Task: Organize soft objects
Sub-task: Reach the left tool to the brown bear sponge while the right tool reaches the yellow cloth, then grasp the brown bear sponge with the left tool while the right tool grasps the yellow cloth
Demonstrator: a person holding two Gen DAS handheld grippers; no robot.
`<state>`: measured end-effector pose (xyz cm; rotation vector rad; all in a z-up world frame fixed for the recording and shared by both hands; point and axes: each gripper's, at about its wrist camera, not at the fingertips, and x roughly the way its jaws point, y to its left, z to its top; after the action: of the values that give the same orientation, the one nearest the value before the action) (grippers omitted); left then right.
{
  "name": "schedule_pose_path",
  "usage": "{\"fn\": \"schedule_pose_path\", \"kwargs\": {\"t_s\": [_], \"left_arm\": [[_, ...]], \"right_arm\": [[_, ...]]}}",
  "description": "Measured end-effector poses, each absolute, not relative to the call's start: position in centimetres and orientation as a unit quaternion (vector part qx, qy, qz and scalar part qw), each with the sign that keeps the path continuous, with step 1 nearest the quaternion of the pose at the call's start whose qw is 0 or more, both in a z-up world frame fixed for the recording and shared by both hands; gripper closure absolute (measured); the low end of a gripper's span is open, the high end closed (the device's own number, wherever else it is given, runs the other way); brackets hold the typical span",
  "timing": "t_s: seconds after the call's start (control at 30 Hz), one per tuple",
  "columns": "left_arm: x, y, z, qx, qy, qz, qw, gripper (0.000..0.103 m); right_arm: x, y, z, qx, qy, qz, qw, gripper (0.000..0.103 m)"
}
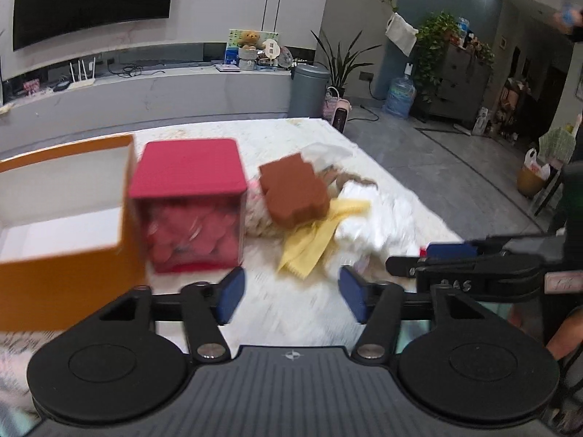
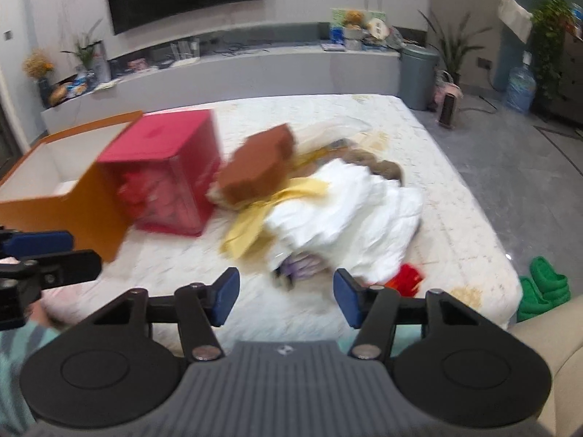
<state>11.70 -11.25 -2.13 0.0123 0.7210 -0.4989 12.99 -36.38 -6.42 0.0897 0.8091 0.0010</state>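
Note:
A heap of soft things lies on the white mattress (image 2: 437,167): a brown foam block (image 1: 293,191) (image 2: 260,167), a yellow cloth (image 1: 313,240) (image 2: 255,222), a crumpled white cloth (image 1: 375,218) (image 2: 349,215), and a red item (image 2: 406,278). An open orange box (image 1: 65,218) (image 2: 65,189) and a red box (image 1: 189,204) (image 2: 171,174) stand to the heap's left. My left gripper (image 1: 291,298) is open and empty, just short of the heap. My right gripper (image 2: 286,296) is open and empty in front of the white cloth; it also shows in the left wrist view (image 1: 437,258).
A long low TV shelf (image 2: 218,69) runs behind the mattress with a grey bin (image 2: 417,76) at its right end. Green slippers (image 2: 543,287) lie on the floor at the right. A beige sofa edge (image 2: 554,357) is at the lower right.

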Motion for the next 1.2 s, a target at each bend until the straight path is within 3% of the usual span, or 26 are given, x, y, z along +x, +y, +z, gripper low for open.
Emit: {"fn": "schedule_pose_path", "kwargs": {"t_s": [0.07,0.13,0.57,0.97,1.03,1.07,1.2], "left_arm": [[13.3,-12.2,-1.9,-0.01,0.352,-0.236,0.906,0.018],[14.7,-13.0,-1.8,-0.019,0.358,-0.232,0.904,0.015],[22.5,-18.3,-5.5,-0.029,0.435,-0.193,0.879,0.014],[24.6,-18.9,-8.4,-0.072,0.445,-0.157,0.879,0.011],[24.5,-18.6,-8.7,-0.087,0.441,-0.161,0.879,0.014],[24.4,-18.3,-8.6,-0.093,0.437,-0.164,0.88,0.022],[23.5,-18.0,-7.4,-0.083,0.413,-0.173,0.89,0.025]], "right_arm": [[14.5,-37.6,-6.4,0.053,0.4,-0.012,0.915,0.045],[15.6,-38.5,-6.5,0.063,0.406,-0.016,0.911,0.045],[21.5,-41.2,-9.0,0.103,0.436,-0.02,0.894,0.042],[22.2,-40.8,-10.2,0.102,0.443,-0.011,0.89,0.042],[22.4,-41.1,-10.3,0.11,0.445,-0.01,0.889,0.047],[22.4,-41.1,-10.3,0.11,0.445,-0.008,0.889,0.049],[22.3,-40.9,-10.4,0.108,0.441,0.001,0.891,0.069]]}}
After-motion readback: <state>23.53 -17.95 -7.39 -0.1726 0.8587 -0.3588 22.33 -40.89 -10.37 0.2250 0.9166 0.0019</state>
